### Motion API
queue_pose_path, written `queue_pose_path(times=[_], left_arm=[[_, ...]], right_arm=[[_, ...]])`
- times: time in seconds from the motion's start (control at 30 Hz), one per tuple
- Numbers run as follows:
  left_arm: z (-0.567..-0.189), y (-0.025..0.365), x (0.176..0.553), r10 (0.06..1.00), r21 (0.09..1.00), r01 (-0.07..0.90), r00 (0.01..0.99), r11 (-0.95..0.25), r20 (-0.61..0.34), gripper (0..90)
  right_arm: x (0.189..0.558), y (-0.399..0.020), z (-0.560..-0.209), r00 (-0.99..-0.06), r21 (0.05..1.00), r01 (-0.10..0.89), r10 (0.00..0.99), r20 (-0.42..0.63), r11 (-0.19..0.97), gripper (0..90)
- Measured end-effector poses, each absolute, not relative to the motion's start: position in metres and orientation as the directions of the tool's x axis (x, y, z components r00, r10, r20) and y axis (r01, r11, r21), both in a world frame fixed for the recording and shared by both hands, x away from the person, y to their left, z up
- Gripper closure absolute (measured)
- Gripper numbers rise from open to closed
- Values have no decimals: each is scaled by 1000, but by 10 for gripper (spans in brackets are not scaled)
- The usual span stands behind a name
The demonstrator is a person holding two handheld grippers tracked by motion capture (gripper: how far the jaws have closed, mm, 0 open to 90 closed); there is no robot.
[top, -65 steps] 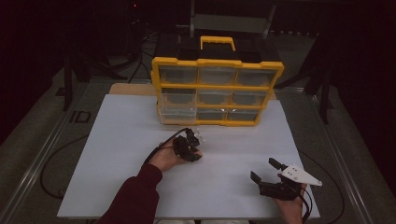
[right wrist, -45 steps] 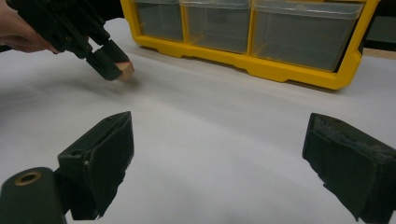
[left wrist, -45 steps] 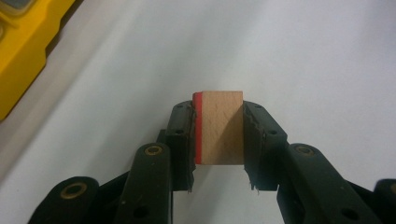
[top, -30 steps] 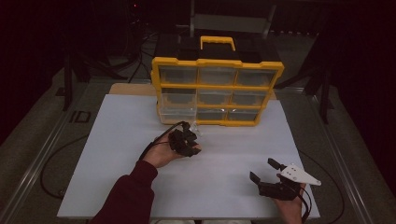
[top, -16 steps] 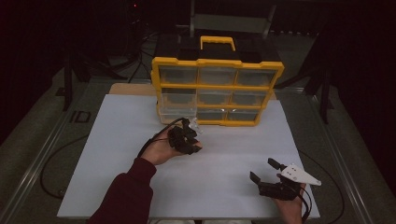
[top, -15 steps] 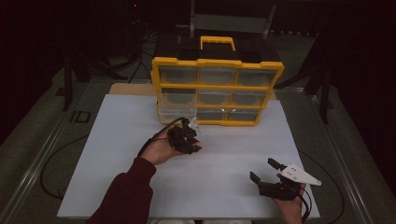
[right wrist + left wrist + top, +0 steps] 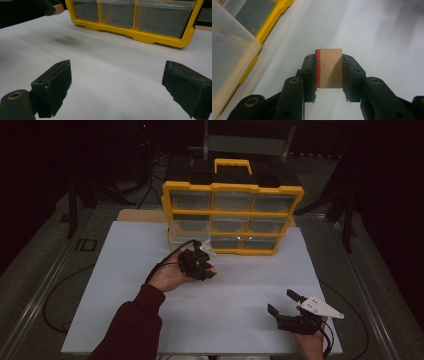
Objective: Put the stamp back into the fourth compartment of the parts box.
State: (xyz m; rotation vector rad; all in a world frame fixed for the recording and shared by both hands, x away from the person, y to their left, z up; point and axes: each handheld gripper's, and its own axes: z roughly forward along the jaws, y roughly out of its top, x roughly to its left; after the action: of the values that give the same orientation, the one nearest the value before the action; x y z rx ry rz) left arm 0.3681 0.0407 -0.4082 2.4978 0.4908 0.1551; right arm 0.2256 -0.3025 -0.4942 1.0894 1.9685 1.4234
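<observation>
My left gripper (image 7: 198, 263) hangs above the white board, just in front of the yellow organizer's (image 7: 232, 215) lower left corner. It is shut on a small wooden block (image 7: 331, 68) with one red face; the pads (image 7: 310, 71) press both its sides, and my left gripper (image 7: 329, 60) holds it clear of the surface. A clear plastic drawer (image 7: 229, 57) sits close beside it. My right gripper (image 7: 281, 302) rests near the board's front right corner, its jaws open wide with nothing between them; from my right gripper (image 7: 119, 72) the organizer (image 7: 140, 35) lies ahead.
The organizer has several clear drawers in a yellow frame and a handle (image 7: 232, 165) on top, and stands at the board's (image 7: 125, 285) far edge. Black cables (image 7: 55, 295) trail off the left side. Dark stands and floor surround the table.
My left hand has lifted the block a little and drifted toward the organizer. The right hand has stayed put, jaws unchanged.
</observation>
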Motion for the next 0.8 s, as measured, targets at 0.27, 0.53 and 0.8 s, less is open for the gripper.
queue_pose_path(times=[0.27, 0.53, 0.8], left_arm=[[-399, 42, 371, 375, 570, 305, 927, -763, 5, 669], [-389, 44, 373, 375, 577, 305, 927, -758, 2, 669], [-378, 44, 374, 369, 582, 298, 929, -756, 3, 669]], right_arm=[[226, -303, -494, -570, 935, 328, 818, 79, 138, 93], [226, -303, -494, -570, 934, 329, 818, 80, 137, 93], [226, -302, -494, -570, 933, 330, 818, 78, 142, 93]])
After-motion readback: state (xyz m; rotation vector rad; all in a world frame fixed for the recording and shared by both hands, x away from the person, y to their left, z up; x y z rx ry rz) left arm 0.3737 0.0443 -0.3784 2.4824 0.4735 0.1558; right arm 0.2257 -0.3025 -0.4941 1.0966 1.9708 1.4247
